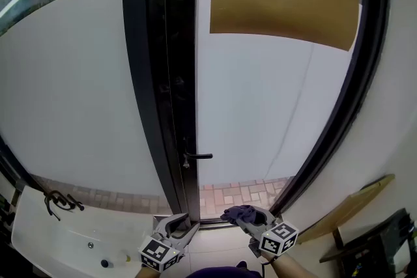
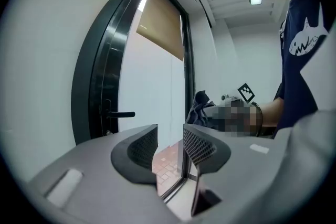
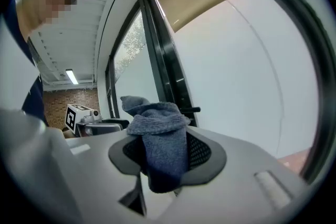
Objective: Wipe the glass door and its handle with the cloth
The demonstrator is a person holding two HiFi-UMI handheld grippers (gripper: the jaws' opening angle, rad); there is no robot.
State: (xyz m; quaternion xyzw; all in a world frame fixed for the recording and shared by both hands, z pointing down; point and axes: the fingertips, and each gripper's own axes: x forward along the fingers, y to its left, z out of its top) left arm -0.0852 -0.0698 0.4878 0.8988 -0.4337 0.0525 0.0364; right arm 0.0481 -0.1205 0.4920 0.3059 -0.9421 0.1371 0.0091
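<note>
My right gripper [image 3: 167, 153] pinches the soft, light cloth [image 3: 156, 123] by a bunched fold, low before the glass door [image 1: 260, 107]; it should drape and slip easily. My left gripper [image 2: 170, 145] stands spread, empty.

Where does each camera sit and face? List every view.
Head view: on the head, looking down at glass door and handle; left gripper, right gripper with cloth show.
Left gripper view: on left gripper, facing the door; open jaws, person's forearm.
Right gripper view: on right gripper, facing the door; jaws clamping cloth.
Shared: all show the handle.
</note>
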